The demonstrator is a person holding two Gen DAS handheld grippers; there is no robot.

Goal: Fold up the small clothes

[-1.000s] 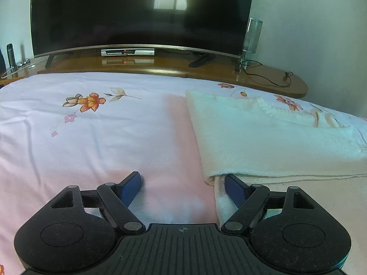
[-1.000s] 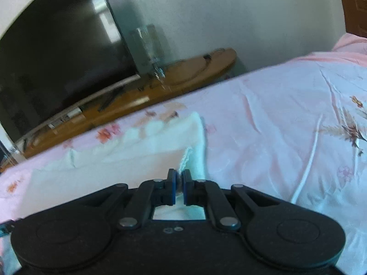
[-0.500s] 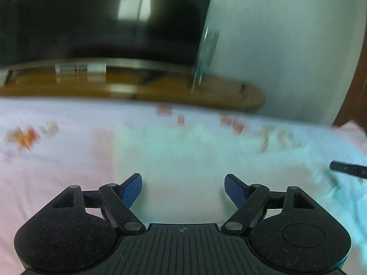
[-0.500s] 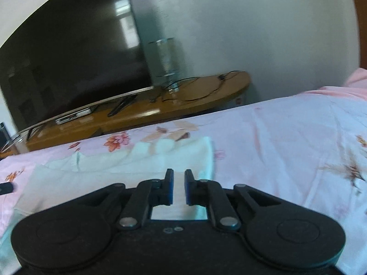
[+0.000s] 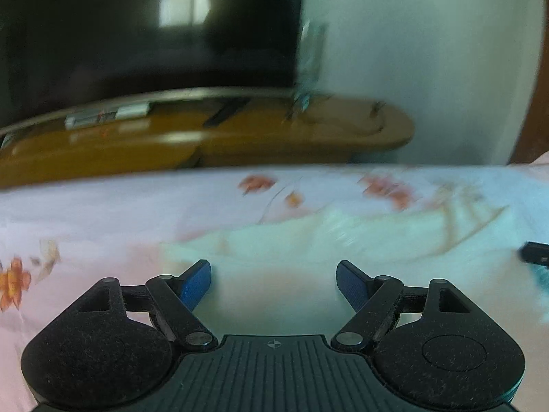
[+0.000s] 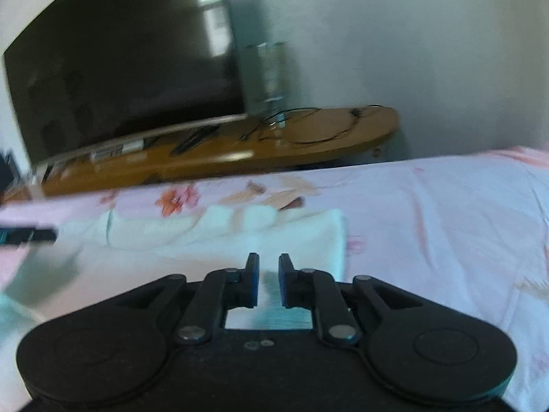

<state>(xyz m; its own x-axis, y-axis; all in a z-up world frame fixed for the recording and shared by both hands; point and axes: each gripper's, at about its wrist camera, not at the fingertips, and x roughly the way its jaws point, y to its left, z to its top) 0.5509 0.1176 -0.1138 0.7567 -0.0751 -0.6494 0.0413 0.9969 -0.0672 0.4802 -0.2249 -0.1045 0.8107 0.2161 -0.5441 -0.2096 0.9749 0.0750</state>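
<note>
A cream knitted garment (image 5: 308, 240) lies folded flat on the pink flowered bedsheet (image 5: 85, 219). It also shows in the right wrist view (image 6: 206, 240). My left gripper (image 5: 273, 276) hovers over the garment's near left part, jaws wide open and empty. My right gripper (image 6: 268, 274) is over the garment's near right part, jaws a small gap apart with nothing between them. The tip of the right gripper shows at the right edge of the left wrist view (image 5: 535, 252), and the left gripper's tip at the left edge of the right wrist view (image 6: 27, 235). Both views are blurred.
Beyond the bed's far edge stands a curved wooden TV bench (image 5: 240, 130) with a large dark TV (image 5: 137, 27), a glass vase (image 6: 271, 75) and cables. A white wall (image 6: 411, 51) is behind. The pink sheet (image 6: 446, 223) stretches to the right of the garment.
The right gripper has let go of the garment edge and opened slightly. The left gripper has swung right from the garment's left corner to over its middle, staying open.
</note>
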